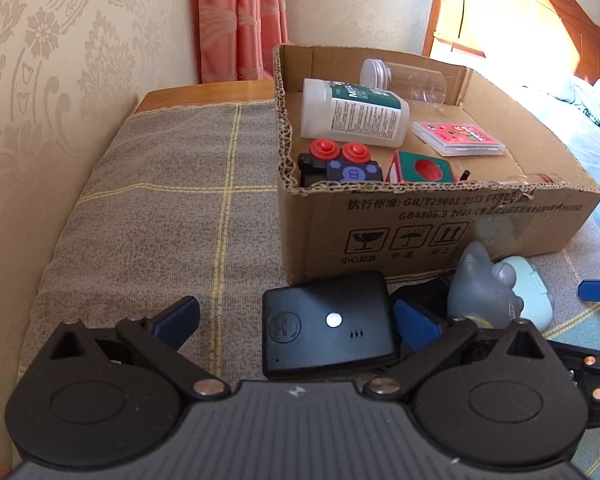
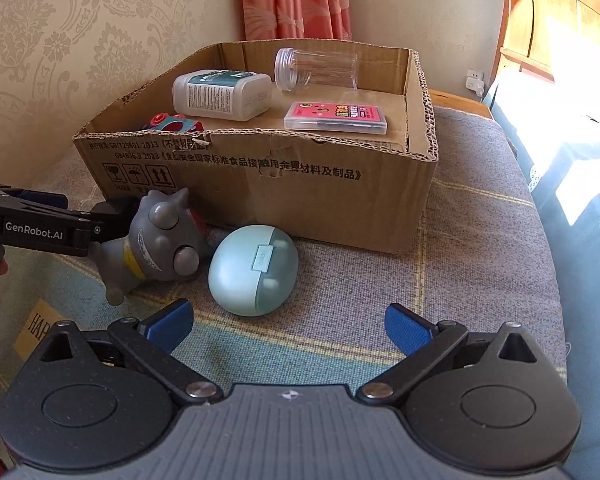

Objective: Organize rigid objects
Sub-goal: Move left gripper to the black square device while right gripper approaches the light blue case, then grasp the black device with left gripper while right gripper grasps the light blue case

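A flat black device (image 1: 327,323) lies on the grey checked cloth between the open jaws of my left gripper (image 1: 298,320), its right edge near the right finger; I cannot tell if they touch. A grey cat figure (image 1: 484,288) (image 2: 156,240) and a pale green oval case (image 2: 254,270) (image 1: 530,288) lie in front of the cardboard box (image 1: 404,224) (image 2: 260,184). My right gripper (image 2: 290,326) is open and empty, just short of the green case. The left gripper's arm (image 2: 36,228) reaches in beside the cat figure.
The box holds a white bottle (image 1: 354,112), a clear jar (image 2: 316,68), a pink card case (image 2: 336,117), a red-knobbed black toy (image 1: 336,164) and a green-red cube (image 1: 422,168). A wallpapered wall is on the left, a curtain (image 1: 240,20) behind, a bed (image 1: 596,120) on the right.
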A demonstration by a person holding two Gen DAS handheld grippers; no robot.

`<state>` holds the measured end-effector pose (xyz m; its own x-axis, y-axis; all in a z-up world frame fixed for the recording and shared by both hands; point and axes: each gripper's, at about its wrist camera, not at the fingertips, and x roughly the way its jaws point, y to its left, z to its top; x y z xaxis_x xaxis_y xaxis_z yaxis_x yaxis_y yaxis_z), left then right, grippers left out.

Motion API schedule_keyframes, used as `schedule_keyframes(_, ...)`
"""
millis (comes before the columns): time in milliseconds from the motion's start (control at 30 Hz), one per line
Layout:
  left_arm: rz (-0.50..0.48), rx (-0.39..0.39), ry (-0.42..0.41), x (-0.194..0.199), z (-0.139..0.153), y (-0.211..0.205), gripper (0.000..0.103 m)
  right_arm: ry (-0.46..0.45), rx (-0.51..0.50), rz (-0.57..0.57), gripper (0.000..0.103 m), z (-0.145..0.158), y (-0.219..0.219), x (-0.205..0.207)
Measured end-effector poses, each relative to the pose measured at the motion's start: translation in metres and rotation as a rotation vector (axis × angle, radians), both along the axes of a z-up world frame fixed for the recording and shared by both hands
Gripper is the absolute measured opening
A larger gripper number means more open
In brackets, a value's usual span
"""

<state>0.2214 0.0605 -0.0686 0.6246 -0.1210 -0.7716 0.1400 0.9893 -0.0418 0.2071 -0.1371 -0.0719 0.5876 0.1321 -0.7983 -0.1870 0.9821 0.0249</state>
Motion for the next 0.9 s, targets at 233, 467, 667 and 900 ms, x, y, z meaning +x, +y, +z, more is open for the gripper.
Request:
schedule_keyframes(233,0.027,-0.041,0.005,-0.001,-0.003,0.017,0.103,-0.043,-0.075,-0.023,0.103,-0.012,0.01,0.009)
schedule_keyframes(467,0.061,-0.037,0.008,-0.007,-0.005,0.031,0.103,-0.055,-0.076,-0.082,0.103,-0.012,-0.01,0.008)
schedule_keyframes(667,0.05,-0.051,0.006,-0.008,-0.007,0.039,0.103,-0.058,-0.077,-0.089,0.103,-0.012,-0.014,0.008)
schedule_keyframes(900,-0.04,0.043,-0.008,-0.01,-0.01,0.021,0.103,-0.068,-0.075,-0.089,0.103,-0.013,-0.013,0.007)
